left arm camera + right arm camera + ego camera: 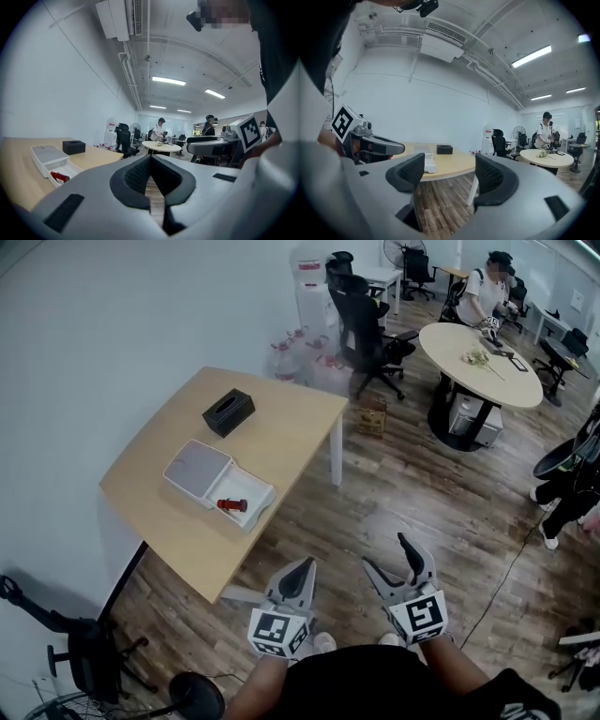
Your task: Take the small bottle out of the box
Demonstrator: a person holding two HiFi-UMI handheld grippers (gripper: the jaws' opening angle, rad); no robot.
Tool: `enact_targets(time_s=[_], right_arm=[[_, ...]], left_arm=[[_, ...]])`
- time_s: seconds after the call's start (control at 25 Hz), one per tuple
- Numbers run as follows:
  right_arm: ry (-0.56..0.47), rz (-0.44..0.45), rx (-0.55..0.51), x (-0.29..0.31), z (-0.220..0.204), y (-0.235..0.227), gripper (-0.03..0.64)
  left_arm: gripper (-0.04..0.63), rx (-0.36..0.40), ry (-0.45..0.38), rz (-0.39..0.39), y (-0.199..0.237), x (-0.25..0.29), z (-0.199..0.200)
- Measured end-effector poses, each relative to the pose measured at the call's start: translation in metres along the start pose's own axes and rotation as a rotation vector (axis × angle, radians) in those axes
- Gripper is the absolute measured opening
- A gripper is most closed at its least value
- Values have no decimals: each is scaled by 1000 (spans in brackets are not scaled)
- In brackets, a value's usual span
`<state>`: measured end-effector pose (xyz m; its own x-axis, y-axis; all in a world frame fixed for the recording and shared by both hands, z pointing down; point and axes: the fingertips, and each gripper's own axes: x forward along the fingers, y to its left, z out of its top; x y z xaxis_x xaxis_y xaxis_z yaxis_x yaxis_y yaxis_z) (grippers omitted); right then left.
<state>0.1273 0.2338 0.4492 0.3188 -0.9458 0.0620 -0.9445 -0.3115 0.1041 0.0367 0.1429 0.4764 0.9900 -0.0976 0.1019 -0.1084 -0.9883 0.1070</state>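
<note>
A wooden table [281, 418] is seen against the wall. A white box [261, 498] is set on it near the front edge, with its lid [197, 468] laid open alongside. The bottle [232, 505], small and red, is laid on its side inside the open tray of the box. A black case [228, 412] is placed further back on the table, apart from the box.

Both grippers are held roughly level above the plank floor [394, 484], short of the table and well apart from the box. The left gripper [150, 161] is seen with its jaws pressed together, and nothing is caught between them. The right gripper [450, 171] is seen with its jaws spread apart. Only the floor and a table leg are seen through the gap, and nothing is held.

Farther off, a round table [478, 362] is seen, with a person [483, 296] standing at its far side.
</note>
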Motion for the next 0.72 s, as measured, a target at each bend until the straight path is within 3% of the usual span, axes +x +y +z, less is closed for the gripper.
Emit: enact_targets(time_s=[0.28,0.72], right_arm=[[41,69,27,47,0,36,483],[71,119,-24,118,2,75,505]], left_arm=[[9,1,-9,36,52,-18,4],[9,17,2,114,117,-45,1]])
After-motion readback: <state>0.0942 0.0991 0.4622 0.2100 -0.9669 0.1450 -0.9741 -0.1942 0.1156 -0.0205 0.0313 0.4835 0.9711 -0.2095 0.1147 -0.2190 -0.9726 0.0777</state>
